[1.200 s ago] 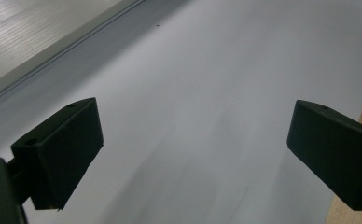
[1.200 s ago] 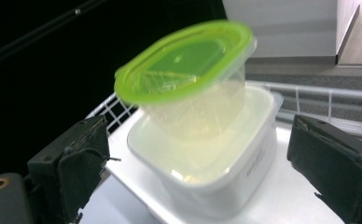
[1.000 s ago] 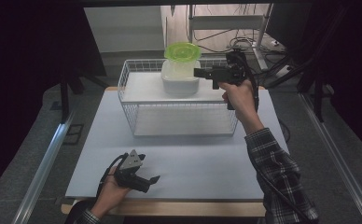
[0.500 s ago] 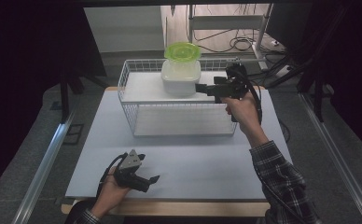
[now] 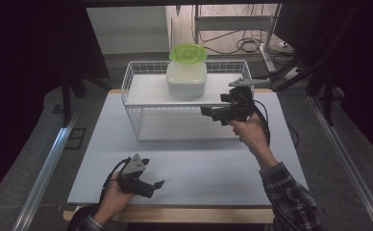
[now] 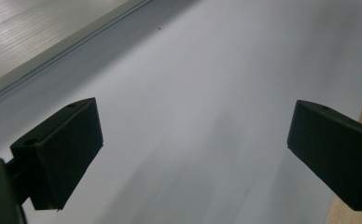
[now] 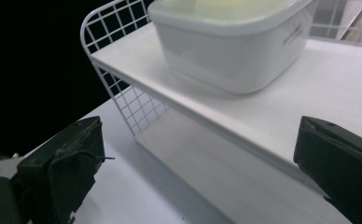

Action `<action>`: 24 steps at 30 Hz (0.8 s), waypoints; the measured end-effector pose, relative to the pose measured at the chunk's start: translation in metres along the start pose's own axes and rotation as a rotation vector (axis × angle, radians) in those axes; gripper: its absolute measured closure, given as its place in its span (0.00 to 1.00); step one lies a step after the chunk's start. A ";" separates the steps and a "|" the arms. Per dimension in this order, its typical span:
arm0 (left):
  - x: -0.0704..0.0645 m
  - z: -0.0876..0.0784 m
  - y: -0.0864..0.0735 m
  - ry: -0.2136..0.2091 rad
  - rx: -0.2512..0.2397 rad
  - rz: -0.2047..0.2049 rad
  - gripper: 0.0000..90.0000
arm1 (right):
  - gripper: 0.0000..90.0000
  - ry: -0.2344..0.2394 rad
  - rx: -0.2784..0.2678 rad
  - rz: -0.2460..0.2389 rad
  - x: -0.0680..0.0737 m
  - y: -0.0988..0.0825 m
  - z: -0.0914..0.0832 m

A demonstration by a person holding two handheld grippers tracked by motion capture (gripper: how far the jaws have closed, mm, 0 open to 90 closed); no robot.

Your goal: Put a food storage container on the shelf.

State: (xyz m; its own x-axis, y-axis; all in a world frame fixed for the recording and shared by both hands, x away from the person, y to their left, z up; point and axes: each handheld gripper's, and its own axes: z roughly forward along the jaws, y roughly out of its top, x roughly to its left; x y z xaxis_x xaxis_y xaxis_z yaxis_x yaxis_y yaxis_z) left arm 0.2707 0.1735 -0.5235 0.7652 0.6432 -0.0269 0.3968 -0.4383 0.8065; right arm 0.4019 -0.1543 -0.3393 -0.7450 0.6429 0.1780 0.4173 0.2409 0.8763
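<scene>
Right gripper (image 5: 206, 112) wide open, empty, off the shelf's front edge; next, reach for container (image 5: 186, 80). Left gripper (image 5: 156, 185) open, idle.

No readable text, label, brand, number or sign can be made out anywhere in these shots. The white container (image 5: 186, 79) and its green lid (image 5: 188, 52) are seen as plain, the wire rack (image 5: 136, 120) and its shelf boards carry nothing printed, and the tabletop (image 5: 199, 163) is left blank too. Nothing legible is found on the black fingers (image 6: 58, 149) up close, and the background gear is too dark and small to be read.
</scene>
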 end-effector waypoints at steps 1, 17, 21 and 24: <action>0.000 0.000 0.000 0.000 0.000 0.000 0.03 | 0.02 0.000 0.000 0.000 0.000 0.000 0.000; 0.000 0.000 0.000 -0.003 -0.003 -0.004 0.03 | 0.02 0.011 0.046 -0.048 0.007 -0.046 0.003; 0.000 0.001 0.000 -0.003 0.000 -0.001 0.03 | 0.02 0.003 0.042 -0.063 0.006 -0.058 0.002; 0.000 0.001 0.000 -0.004 -0.001 -0.003 0.03 | 0.02 -0.010 0.041 -0.070 0.005 -0.064 0.001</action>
State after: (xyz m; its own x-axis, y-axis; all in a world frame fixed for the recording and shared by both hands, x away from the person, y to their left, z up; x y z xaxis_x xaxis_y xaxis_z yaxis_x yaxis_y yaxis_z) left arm 0.2706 0.1729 -0.5240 0.7660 0.6421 -0.0313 0.3986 -0.4361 0.8068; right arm 0.3722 -0.1658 -0.3955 -0.7681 0.6304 0.1120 0.3851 0.3151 0.8674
